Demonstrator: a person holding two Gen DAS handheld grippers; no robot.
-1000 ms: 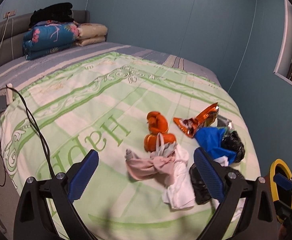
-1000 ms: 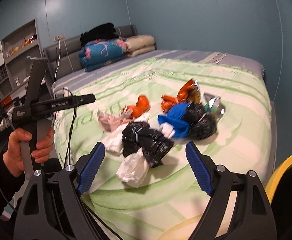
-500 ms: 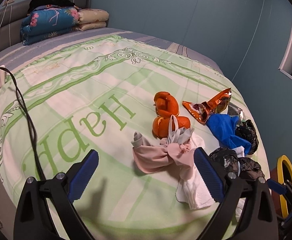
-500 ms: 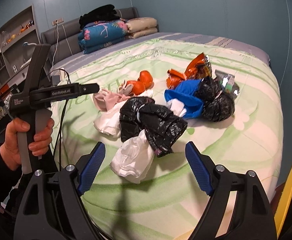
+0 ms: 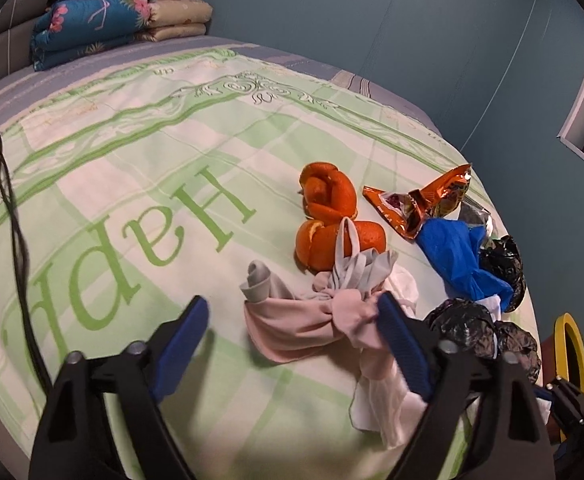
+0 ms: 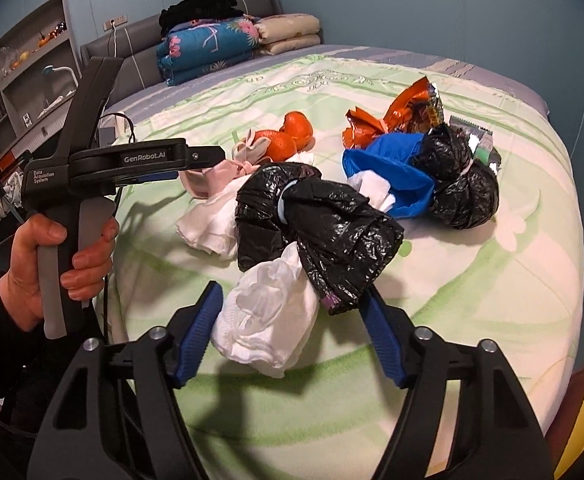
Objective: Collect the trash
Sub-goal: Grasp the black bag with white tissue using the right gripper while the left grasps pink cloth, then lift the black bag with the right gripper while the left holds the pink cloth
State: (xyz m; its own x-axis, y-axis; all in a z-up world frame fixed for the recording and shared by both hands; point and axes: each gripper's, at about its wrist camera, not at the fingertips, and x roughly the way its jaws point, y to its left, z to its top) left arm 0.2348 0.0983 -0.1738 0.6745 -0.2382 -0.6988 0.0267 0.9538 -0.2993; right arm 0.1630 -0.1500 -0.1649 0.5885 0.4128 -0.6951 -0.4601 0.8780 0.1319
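Trash lies on the green-patterned bed [image 5: 132, 168]. My left gripper [image 5: 292, 332] is open, its jaws either side of a knotted pink bag [image 5: 303, 324]. Behind it lie orange peels [image 5: 327, 208], an orange snack wrapper [image 5: 423, 200], a blue bag [image 5: 455, 256] and black bags [image 5: 471, 328]. My right gripper [image 6: 292, 328] is open around a white bag [image 6: 268, 316] tied to a black bag [image 6: 319, 228]. Further back in that view lie the blue bag [image 6: 387, 172], another black bag [image 6: 459, 184], the snack wrapper [image 6: 403, 116] and the peels [image 6: 288, 140].
Folded quilts [image 5: 104, 20] are stacked at the headboard. A black cable [image 5: 16, 240] runs along the bed's left edge. A yellow bin rim [image 5: 571, 352] stands off the bed's right side. Shelves [image 6: 24, 76] line the wall. The left tool [image 6: 104, 168] is held beside the bed.
Both grippers have moved forward and down toward the trash; the pink bag now sits between the left jaws, the white bag between the right jaws. Both stay open.
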